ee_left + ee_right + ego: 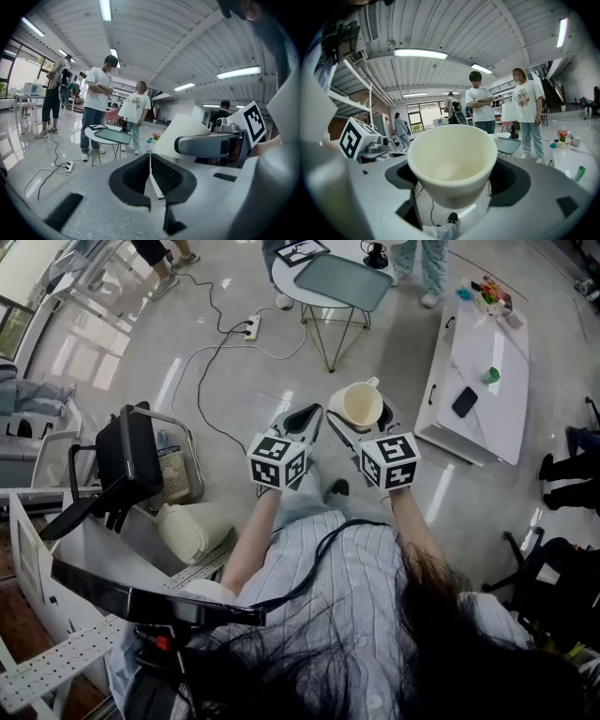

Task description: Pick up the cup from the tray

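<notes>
Smooth cream cup [452, 164] is gripped mid-air by right gripper [363, 423] fingers. Left gripper [150, 164] fingers are pressed together, empty. Open shiny floor [141, 362] is spread below.

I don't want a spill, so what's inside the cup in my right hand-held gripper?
Nothing visible: the cup shows only a bare cream interior, walls and bottom. Nothing covers its opening, so no part of the inside looks hidden.

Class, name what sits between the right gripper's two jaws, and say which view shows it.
The cup sits there, clamped by the right gripper, its open mouth toward the camera. The right gripper view shows it plainly.
</notes>
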`<act>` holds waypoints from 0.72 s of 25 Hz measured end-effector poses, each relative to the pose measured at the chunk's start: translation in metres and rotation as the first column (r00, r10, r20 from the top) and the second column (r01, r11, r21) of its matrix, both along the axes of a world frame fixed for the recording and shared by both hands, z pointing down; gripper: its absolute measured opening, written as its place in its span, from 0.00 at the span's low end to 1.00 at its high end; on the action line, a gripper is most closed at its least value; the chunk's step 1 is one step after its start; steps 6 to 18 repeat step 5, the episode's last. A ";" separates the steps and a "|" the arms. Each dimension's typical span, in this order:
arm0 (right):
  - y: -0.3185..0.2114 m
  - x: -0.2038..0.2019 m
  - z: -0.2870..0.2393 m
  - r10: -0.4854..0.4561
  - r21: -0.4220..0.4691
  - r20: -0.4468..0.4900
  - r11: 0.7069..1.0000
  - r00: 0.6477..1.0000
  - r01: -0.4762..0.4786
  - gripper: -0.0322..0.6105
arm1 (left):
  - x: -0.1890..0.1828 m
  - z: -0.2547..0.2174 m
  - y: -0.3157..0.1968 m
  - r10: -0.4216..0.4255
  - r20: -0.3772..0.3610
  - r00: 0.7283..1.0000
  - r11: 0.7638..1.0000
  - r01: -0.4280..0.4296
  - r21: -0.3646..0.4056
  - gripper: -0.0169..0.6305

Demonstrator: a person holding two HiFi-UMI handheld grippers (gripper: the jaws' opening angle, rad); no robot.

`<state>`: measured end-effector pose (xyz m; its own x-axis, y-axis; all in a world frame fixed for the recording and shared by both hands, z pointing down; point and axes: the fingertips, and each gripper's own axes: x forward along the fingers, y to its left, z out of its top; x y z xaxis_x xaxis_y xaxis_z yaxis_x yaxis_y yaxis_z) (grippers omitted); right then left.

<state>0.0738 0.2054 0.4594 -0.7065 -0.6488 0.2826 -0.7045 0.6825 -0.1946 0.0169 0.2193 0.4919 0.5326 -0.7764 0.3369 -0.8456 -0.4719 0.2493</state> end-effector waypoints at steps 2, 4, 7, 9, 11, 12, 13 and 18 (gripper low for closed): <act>-0.002 0.001 0.000 0.004 -0.001 0.000 1.000 1.000 -0.004 0.68 | 0.003 0.000 -0.002 0.007 0.000 1.000 1.000 -0.007 -0.001 0.05; -0.004 0.003 -0.001 0.007 -0.002 -0.001 1.000 1.000 -0.007 0.68 | 0.006 -0.001 -0.004 0.013 -0.003 1.000 1.000 -0.013 0.000 0.05; -0.005 0.005 -0.001 0.008 -0.003 -0.002 1.000 1.000 -0.008 0.68 | 0.007 -0.001 -0.005 0.015 -0.005 1.000 1.000 -0.015 0.001 0.05; -0.005 0.005 -0.001 0.008 -0.003 -0.002 1.000 1.000 -0.008 0.68 | 0.007 -0.001 -0.005 0.015 -0.005 1.000 1.000 -0.015 0.001 0.05; -0.005 0.005 -0.001 0.008 -0.003 -0.002 1.000 1.000 -0.008 0.68 | 0.007 -0.001 -0.005 0.015 -0.005 1.000 1.000 -0.015 0.001 0.05; -0.005 0.005 -0.001 0.008 -0.003 -0.002 1.000 1.000 -0.008 0.68 | 0.007 -0.001 -0.005 0.015 -0.005 1.000 1.000 -0.015 0.001 0.05; -0.005 0.005 -0.001 0.008 -0.003 -0.002 1.000 1.000 -0.008 0.68 | 0.007 -0.001 -0.005 0.015 -0.005 1.000 1.000 -0.015 0.001 0.05; -0.005 0.005 -0.001 0.008 -0.003 -0.002 1.000 1.000 -0.008 0.68 | 0.007 -0.001 -0.005 0.015 -0.005 1.000 1.000 -0.015 0.001 0.05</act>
